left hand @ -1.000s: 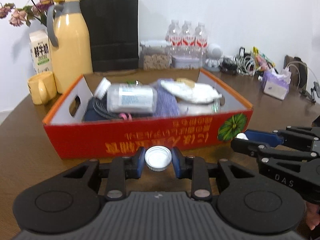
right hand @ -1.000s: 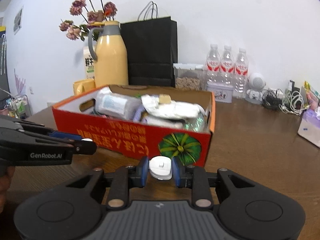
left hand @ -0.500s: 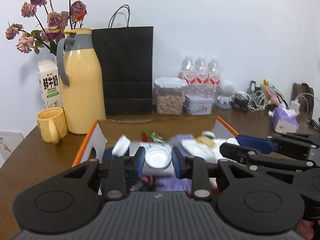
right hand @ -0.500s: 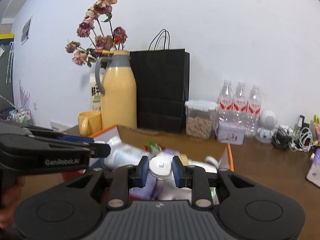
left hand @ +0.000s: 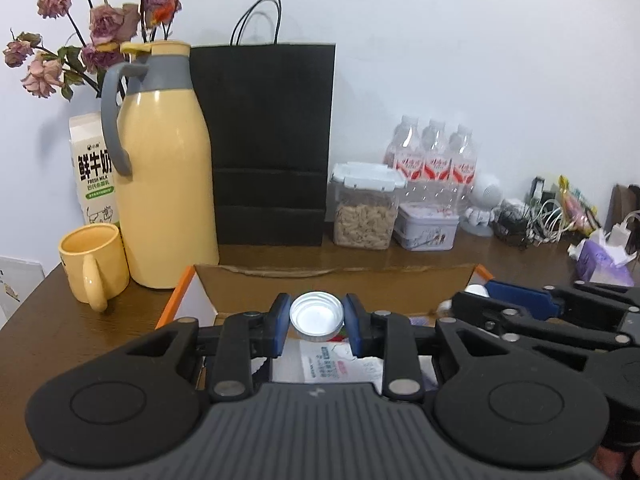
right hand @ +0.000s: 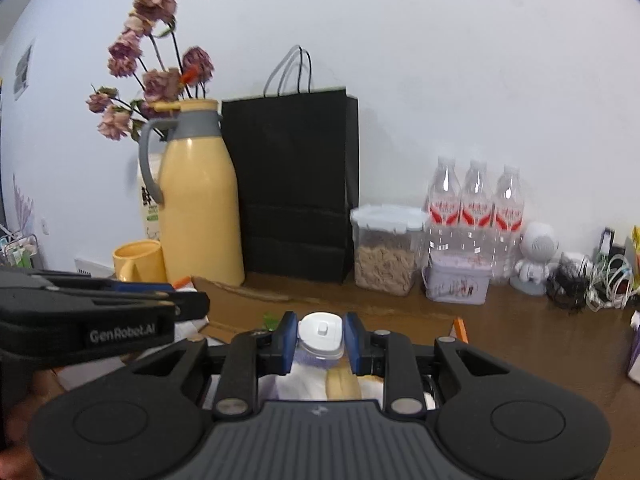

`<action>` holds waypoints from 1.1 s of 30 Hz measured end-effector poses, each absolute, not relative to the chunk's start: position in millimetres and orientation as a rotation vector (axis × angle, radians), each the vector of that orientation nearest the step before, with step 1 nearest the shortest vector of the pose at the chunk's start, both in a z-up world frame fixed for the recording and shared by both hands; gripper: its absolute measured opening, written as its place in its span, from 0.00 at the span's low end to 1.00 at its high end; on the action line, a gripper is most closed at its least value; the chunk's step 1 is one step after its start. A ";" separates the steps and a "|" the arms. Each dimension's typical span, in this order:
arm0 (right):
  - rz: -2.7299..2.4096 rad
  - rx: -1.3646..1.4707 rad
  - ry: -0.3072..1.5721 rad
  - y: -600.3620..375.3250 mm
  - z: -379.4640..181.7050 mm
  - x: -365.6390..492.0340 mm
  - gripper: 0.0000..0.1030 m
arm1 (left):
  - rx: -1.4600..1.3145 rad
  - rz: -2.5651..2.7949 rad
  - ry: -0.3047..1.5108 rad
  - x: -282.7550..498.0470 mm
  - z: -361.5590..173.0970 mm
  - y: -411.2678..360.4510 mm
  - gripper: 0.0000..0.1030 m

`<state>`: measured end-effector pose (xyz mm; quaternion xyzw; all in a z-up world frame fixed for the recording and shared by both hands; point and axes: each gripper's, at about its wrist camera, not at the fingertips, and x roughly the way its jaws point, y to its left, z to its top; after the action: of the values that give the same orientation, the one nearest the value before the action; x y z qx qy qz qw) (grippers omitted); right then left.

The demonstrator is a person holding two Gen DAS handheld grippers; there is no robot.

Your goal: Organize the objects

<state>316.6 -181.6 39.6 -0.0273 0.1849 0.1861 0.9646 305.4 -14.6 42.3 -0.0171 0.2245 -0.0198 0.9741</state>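
My left gripper [left hand: 317, 320] is shut on a round white bottle cap [left hand: 317, 315] and holds it above the open orange cardboard box [left hand: 336, 271]. My right gripper [right hand: 321, 338] is shut on a small white flip-top cap [right hand: 321, 330] and holds it over the same box [right hand: 240, 292], just right of the left gripper [right hand: 104, 312]. The right gripper also shows at the right of the left wrist view [left hand: 520, 304]. Packets and papers [left hand: 340, 364] lie in the box under the jaws; most of the box is hidden by the grippers.
Behind the box stand a yellow thermos jug [left hand: 160, 168], a yellow mug [left hand: 93, 264], a milk carton [left hand: 91, 168], a black paper bag [left hand: 268, 140], a cereal container [left hand: 366, 208], a tin [left hand: 426, 228], three water bottles [left hand: 430, 160], cables [left hand: 532, 216] and a tissue pack [left hand: 604, 260].
Both grippers rose from table level in front of the box and moved forward over it, each still holding its cap. The box front has dropped out of sight.
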 end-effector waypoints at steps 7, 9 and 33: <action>0.360 -0.056 0.393 -188.7 33.0 314.1 0.36 | -0.006 0.005 0.449 300.4 36.2 -10.5 0.60; 0.350 -0.051 0.385 -190.9 33.5 311.9 0.59 | 0.001 0.022 0.429 297.2 37.0 -9.3 0.86; 0.292 -0.014 0.378 -206.0 54.8 267.0 1.00 | -0.001 0.046 0.367 242.9 56.2 -1.4 1.00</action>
<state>267.0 -206.0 54.8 -0.0068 0.1870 0.1449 0.9716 242.9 -1.4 56.2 -0.0003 0.1826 0.0226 0.9829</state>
